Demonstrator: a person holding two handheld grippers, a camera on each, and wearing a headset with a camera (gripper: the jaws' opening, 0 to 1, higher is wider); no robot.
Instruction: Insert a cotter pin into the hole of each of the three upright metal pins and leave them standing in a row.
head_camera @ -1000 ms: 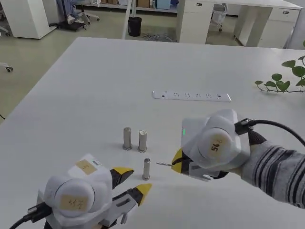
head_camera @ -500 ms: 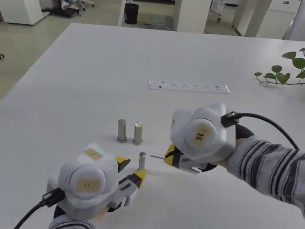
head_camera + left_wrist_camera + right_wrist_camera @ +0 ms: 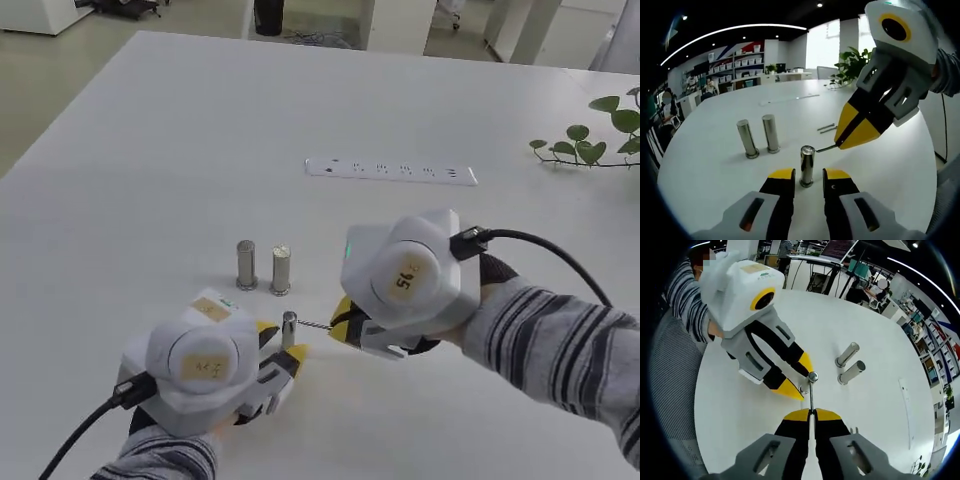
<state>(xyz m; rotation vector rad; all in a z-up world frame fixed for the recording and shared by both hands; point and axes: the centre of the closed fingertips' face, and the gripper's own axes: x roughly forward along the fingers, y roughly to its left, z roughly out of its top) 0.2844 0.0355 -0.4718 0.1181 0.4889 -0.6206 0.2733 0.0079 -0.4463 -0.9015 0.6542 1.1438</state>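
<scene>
Steel cotter pin [image 3: 811,396] — pinched in right tool [image 3: 811,413].

We log a plain white counter [image 3: 150,180]. 3 metal pins stand upright on it. 2 are side by side and just apart, the left pin [image 3: 246,265] and the right pin [image 3: 281,270]. The 3rd pin [image 3: 289,330] stands nearer us, out of their row. Past them a white power strip [image 3: 390,171] lies flat, long side across the counter. At the right edge a leafy plant sprig [image 3: 590,140] trails over the surface. In the left gripper view we spot 2 loose cotter pins [image 3: 826,128] lying flat, close together, beyond the 3 pins.
</scene>
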